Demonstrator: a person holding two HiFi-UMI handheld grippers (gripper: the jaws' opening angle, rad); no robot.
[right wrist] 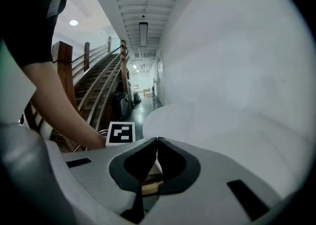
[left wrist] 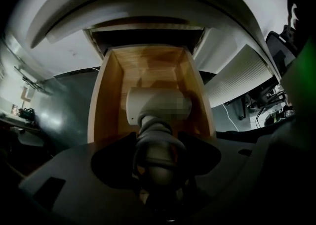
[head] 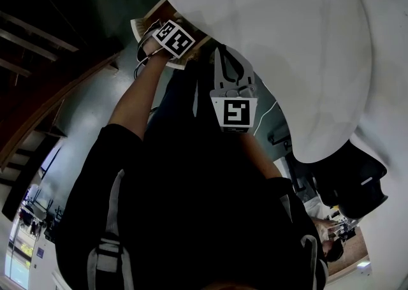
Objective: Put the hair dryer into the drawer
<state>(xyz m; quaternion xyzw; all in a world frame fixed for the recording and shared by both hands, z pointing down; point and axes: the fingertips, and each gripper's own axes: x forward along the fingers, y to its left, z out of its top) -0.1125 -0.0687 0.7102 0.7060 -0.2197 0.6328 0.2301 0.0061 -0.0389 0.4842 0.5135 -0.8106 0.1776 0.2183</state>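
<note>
Hanging head-first over the open wooden drawer point(left wrist: 105, 95) beneath the counter point(head: 274, 40), the hair dryer point(left wrist: 154, 106) is pinched by its handle in the left tongs point(left wrist: 157, 145), rigid, smooth plastic, probably head-heavy, so that handle is the spot, while the right tongs point(right wrist: 157, 141) sit pressed together, empty.

We count one hair dryer point(left wrist: 157, 106), one open wooden drawer point(left wrist: 106, 100), one white counter point(head: 287, 46), one staircase point(right wrist: 98, 90), and two grippers: the left gripper point(left wrist: 157, 145) and the right gripper point(right wrist: 157, 141).
</note>
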